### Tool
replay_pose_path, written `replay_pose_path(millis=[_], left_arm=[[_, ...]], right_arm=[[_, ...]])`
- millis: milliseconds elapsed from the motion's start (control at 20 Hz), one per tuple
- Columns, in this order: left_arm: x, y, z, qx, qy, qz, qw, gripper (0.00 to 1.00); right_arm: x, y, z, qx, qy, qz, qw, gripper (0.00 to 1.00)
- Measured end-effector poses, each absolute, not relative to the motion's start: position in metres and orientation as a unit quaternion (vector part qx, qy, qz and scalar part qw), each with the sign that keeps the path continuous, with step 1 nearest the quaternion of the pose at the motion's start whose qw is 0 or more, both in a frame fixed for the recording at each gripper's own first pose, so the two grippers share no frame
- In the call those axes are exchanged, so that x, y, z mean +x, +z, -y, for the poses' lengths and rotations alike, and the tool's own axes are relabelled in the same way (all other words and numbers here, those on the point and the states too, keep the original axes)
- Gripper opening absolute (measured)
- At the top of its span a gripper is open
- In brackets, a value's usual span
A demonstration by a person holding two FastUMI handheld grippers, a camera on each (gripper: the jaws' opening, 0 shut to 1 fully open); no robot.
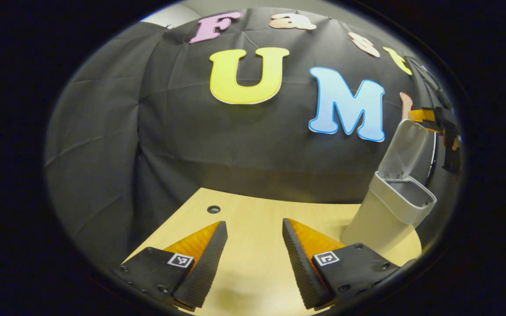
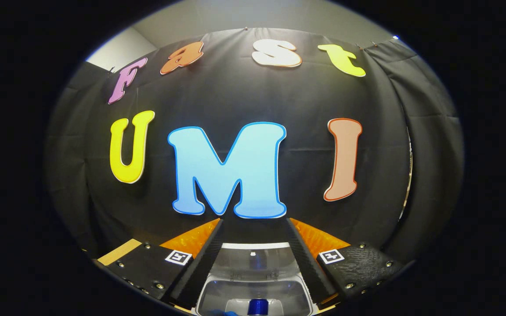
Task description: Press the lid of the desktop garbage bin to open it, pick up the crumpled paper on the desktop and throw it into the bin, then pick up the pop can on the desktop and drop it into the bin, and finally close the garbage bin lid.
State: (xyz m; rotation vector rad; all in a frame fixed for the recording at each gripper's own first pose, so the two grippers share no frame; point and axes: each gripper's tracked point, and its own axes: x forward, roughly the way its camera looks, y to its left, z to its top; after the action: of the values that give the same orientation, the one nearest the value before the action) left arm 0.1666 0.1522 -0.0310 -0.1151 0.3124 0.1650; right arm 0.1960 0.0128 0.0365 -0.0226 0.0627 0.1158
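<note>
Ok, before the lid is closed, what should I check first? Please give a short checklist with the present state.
1. Lid open, upright over bin: ok.
2. Can inside bin mouth: ok; how deep, cannot tell.
3. Right hand-held gripper clear of the can, fingers wide apart: ok.
4. Paper in the bin: cannot tell.
5. Left hand-held gripper open and empty over table: ok.
</note>
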Motion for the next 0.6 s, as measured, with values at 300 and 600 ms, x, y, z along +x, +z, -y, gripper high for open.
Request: replay_pose_path(millis=[300, 600], left_arm=[[0.173, -0.025, -0.112, -0.03, 0.04, -0.147, 0.988, 0.84], [0.178, -0.016, -0.085, -0.024, 0.008, -0.14, 0.99, 0.85]], right_arm=[[0.16, 0.014, -0.009, -0.01, 0.059, -0.046, 0.997, 0.9], [0.126, -0.054, -0.007, -0.017, 0.064, -0.12, 0.991, 0.9]])
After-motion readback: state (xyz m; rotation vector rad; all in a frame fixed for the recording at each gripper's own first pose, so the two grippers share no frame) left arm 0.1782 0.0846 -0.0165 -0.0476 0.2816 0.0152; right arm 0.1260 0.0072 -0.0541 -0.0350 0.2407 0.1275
